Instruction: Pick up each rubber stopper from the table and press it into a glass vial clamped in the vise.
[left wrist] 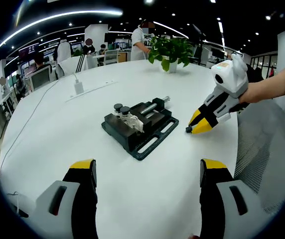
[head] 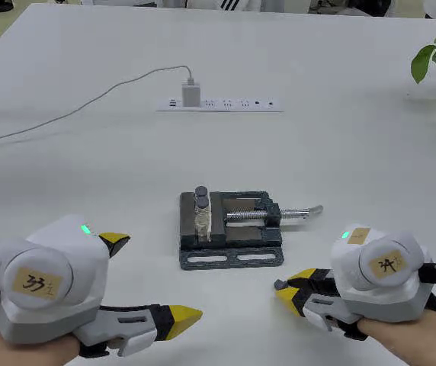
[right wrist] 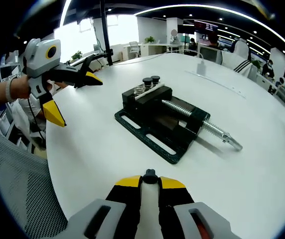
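- Table (head: 340, 152): white; power strip (head: 219, 104) at 12 o'clock from vise.
- L gripper (head: 149, 278): approx 7 o'clock of vise, well apart from it, jaws spread wide.
- R gripper (head: 281, 287): approx 4 o'clock of vise, jaws clenched on small dark rubber stopper (right wrist: 150, 175).
- Vise (head: 231, 229): mid-table, screw handle pointing to 3 o'clock in head view.
- Vials (head: 201, 219): upright, clamped at vise's 9 o'clock end; two w/ dark stoppers already on, per both gripper views.
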